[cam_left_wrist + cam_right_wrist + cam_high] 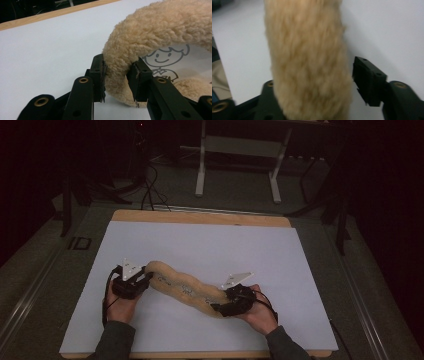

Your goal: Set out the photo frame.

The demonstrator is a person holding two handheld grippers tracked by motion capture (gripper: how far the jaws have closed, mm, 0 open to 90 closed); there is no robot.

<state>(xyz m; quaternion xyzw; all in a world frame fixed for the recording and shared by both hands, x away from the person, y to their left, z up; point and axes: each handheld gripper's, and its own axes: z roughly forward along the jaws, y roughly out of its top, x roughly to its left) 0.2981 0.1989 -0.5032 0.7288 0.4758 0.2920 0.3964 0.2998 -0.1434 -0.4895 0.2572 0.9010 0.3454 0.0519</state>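
The left gripper has its jaws closed on one end of the fleece roll; both pads press into the pile and dent it, so this end is pinned and serves as the anchor. The roll curves up and away from the grip, and a printed cartoon figure shows on the smoother inner face under the arch.

The right gripper straddles the opposite end of the fleece roll. Its jaws stand fairly wide: the pad seen at the right of the right gripper view stands just clear of the pile, and the other jaw is hidden behind the fleece. It cannot be confirmed that this end is clamped; the jaws appear set around it, ready to close.

In the high view the fleece roll lies in a shallow S between the left gripper and the right gripper, near the front edge of the worktop. Holding both ends likely allows the soft piece to be straightened, lifted or folded without sagging.

The worktop carries a white sheet over a wooden board, whose edge shows at the far side. Beyond it the room is dark, with a white table frame and cables on the floor.
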